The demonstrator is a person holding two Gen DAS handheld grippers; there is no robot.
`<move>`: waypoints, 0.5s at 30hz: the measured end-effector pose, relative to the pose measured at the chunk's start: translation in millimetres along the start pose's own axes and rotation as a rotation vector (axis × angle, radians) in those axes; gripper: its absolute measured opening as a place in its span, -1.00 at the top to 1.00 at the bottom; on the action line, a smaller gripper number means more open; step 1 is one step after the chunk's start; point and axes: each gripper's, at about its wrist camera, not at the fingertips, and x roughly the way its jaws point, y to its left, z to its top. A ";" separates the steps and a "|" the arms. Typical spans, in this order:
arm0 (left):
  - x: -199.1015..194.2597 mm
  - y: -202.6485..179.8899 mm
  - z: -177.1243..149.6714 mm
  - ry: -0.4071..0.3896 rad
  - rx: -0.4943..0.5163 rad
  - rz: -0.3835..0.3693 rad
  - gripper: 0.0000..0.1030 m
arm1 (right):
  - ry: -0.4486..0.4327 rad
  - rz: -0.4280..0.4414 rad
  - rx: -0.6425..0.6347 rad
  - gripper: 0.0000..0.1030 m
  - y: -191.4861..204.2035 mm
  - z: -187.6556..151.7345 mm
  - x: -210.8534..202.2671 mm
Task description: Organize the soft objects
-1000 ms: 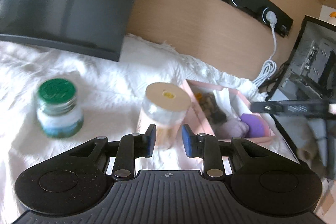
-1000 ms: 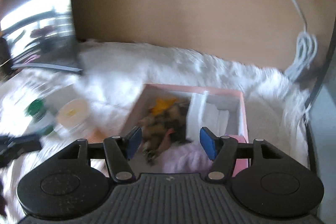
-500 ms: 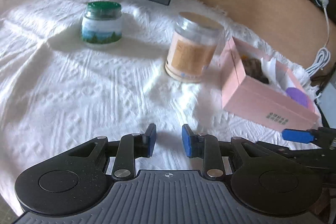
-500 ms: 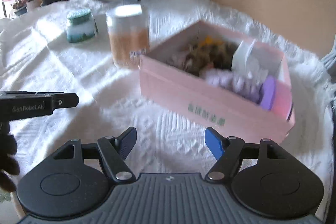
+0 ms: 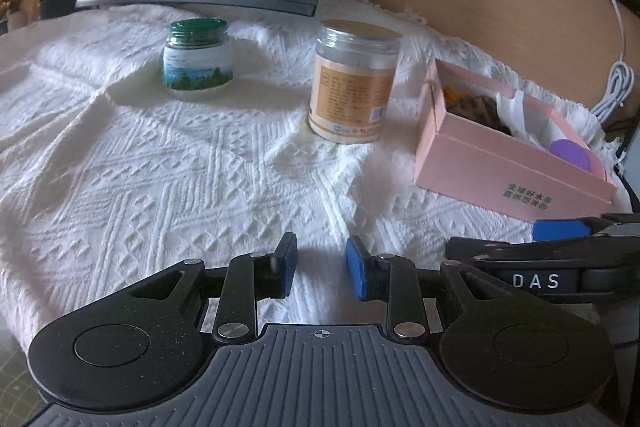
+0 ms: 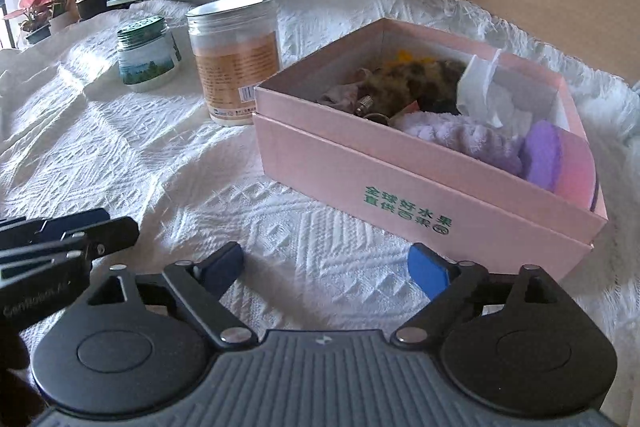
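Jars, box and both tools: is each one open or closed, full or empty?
Green-lid jar: upright, lid on.
Tan-label jar: upright, lid on.
Pink box: open, soft things inside.
Left tool: open, nothing between its pads.
Right tool: opening wide, nothing between its pads.

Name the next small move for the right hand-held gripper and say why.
Probably ease the right hand-held gripper forward and up over the near wall of the pink box, toward the lilac towel. Its jaws are opening with nothing between them, it sits low over the white cloth just short of the box, and the soft things lie inside.
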 end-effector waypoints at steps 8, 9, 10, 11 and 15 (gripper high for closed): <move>-6.1 -11.6 -10.0 -0.020 0.057 0.047 0.40 | -0.049 -0.011 0.014 -1.00 -2.7 -13.1 -3.7; -6.3 -12.9 -10.5 -0.020 0.060 0.053 0.40 | -0.071 -0.009 0.012 -1.00 -3.1 -16.2 -4.2; -6.1 -13.6 -10.5 -0.019 0.066 0.057 0.40 | -0.097 -0.004 0.009 -1.00 -3.9 -20.2 -4.7; -6.0 -14.5 -10.3 -0.017 0.071 0.061 0.40 | -0.099 -0.001 0.010 -1.00 -4.3 -20.1 -5.1; -6.5 -14.7 -10.7 -0.019 0.056 0.068 0.40 | -0.099 -0.002 0.009 -1.00 -6.0 -20.4 -5.1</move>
